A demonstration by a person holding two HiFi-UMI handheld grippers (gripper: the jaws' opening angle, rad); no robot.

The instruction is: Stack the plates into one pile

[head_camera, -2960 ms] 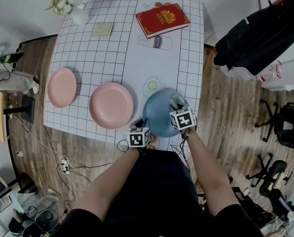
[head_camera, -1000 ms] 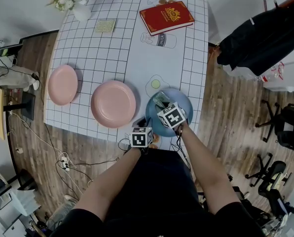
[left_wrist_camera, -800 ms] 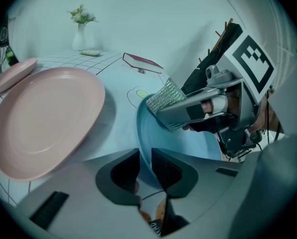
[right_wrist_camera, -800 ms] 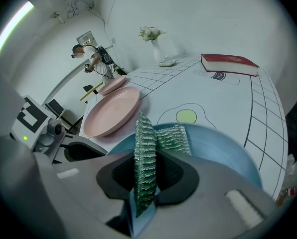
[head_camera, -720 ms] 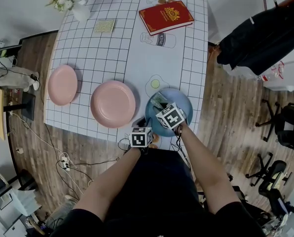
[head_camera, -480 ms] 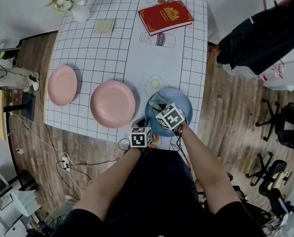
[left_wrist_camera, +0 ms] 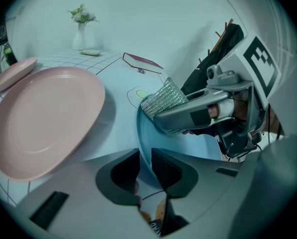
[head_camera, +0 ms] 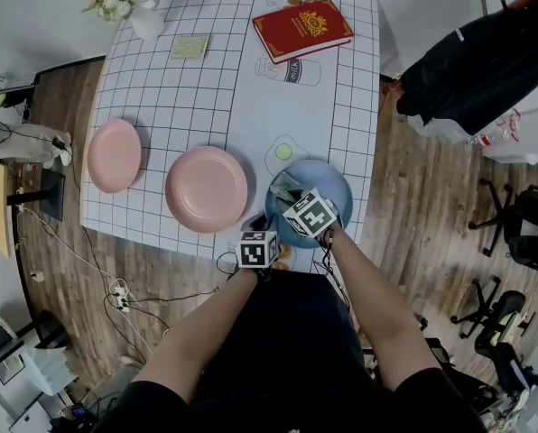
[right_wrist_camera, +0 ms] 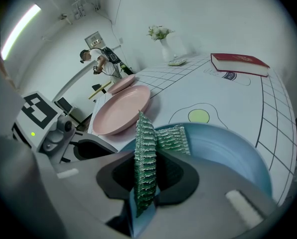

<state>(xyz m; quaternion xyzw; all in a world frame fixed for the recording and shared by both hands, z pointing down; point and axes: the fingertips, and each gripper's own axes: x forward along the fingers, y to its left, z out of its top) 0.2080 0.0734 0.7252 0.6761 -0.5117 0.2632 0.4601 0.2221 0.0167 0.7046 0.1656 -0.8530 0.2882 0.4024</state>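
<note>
Covering the table (head_camera: 364, 79), gridded white cloth (head_camera: 206, 88), blue plate (head_camera: 339, 186), wood floor (head_camera: 413, 215) below

The person wore a black short-sleeved top; at the blue plate (head_camera: 334, 184), the grey left gripper (left_wrist_camera: 144, 156) and right gripper (right_wrist_camera: 158, 141) bore white cubes with black square markers.

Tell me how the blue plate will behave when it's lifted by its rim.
The blue plate looks rigid: its thin rim shows no bend between the jaws of the left gripper, so it should lift without flexing. Its smooth surface may slip in such a narrow edge grip. Wide and shallow, it will probably tilt if held from one side only.
</note>
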